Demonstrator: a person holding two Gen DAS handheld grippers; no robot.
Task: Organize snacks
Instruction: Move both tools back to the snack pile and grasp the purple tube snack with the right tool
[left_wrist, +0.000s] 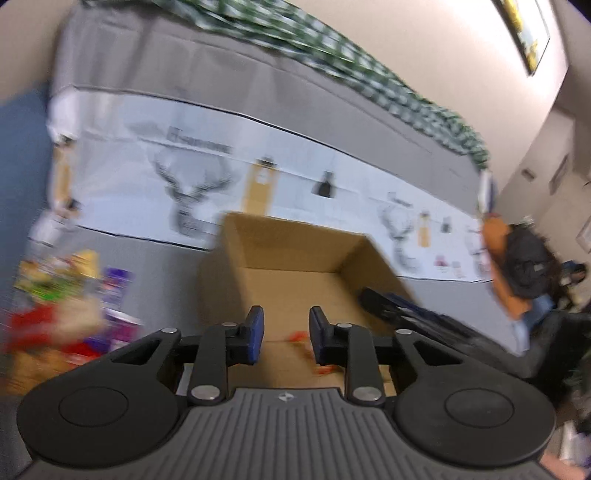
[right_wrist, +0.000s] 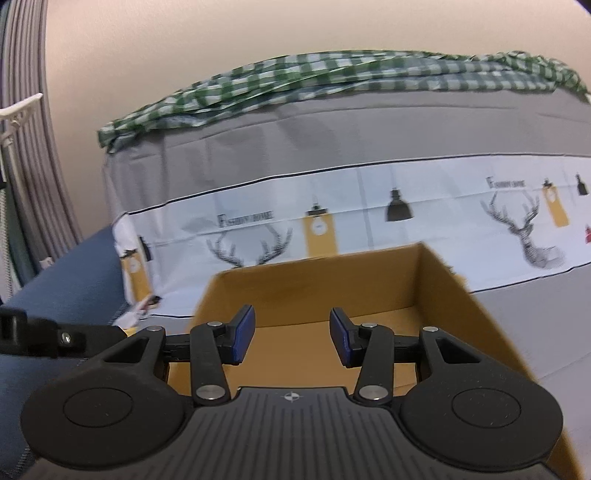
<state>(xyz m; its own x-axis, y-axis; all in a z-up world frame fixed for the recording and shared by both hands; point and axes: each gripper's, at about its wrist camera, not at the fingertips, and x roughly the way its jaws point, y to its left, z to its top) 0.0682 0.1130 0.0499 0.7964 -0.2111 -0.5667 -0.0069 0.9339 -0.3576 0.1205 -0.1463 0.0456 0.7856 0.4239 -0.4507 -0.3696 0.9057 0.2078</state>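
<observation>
Snack pile waits left of an almost bare box

Grey bedding with a deer-print band fills the background, a green checked cloth along its top. Furthest left lies the blurred snack pile (left_wrist: 62, 306), bright packets heaped beside the cardboard box (left_wrist: 295, 251). Next comes the left gripper (left_wrist: 285, 338), jaws apart and holding nothing, aimed into the box, where something orange shows on the floor. Rightmost, the right gripper (right_wrist: 291, 339) hovers over the same box (right_wrist: 369, 280), also parted and bare. I'd judge the left one nearer the pile, which sits off to its left; the packets' long axes are too blurred to tell
</observation>
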